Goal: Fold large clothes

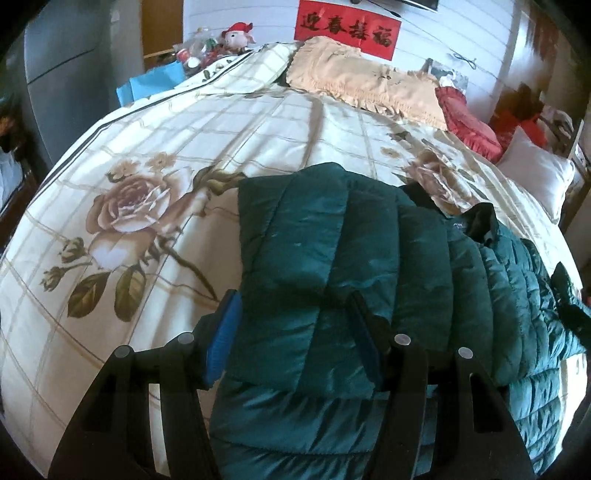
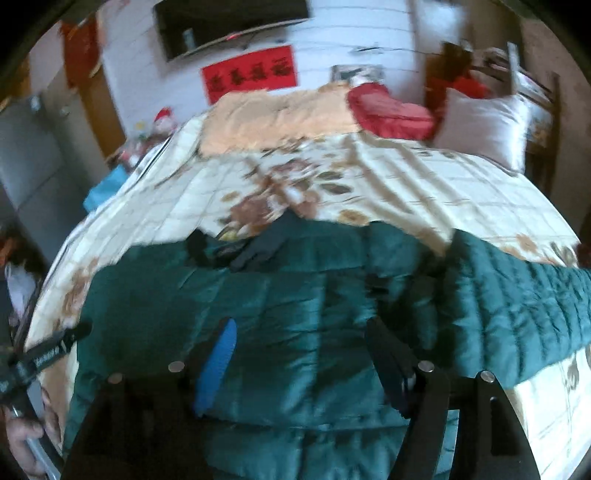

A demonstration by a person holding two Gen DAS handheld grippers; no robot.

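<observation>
A dark green quilted puffer jacket [image 1: 332,251] lies on the floral bedspread [image 1: 155,177], one sleeve folded across its body. My left gripper [image 1: 295,306] is open, its blue-padded finger [image 1: 221,343] at the jacket's left edge and the other finger on the folded sleeve. In the right wrist view the jacket [image 2: 258,317] is spread wide, its other sleeve [image 2: 517,291] stretched to the right and the black collar [image 2: 243,247] at the far side. My right gripper [image 2: 299,332] is open just above the jacket's body, holding nothing. This view is blurred.
Pillows lie at the bed's head: a peach one [image 1: 365,81], a red one [image 1: 465,122], a white one [image 1: 535,173]. A red banner [image 1: 347,29] hangs on the wall. A cluttered stand with a plush toy [image 1: 238,35] is at the far left. My left hand's tool [image 2: 40,358] shows at the bed's left edge.
</observation>
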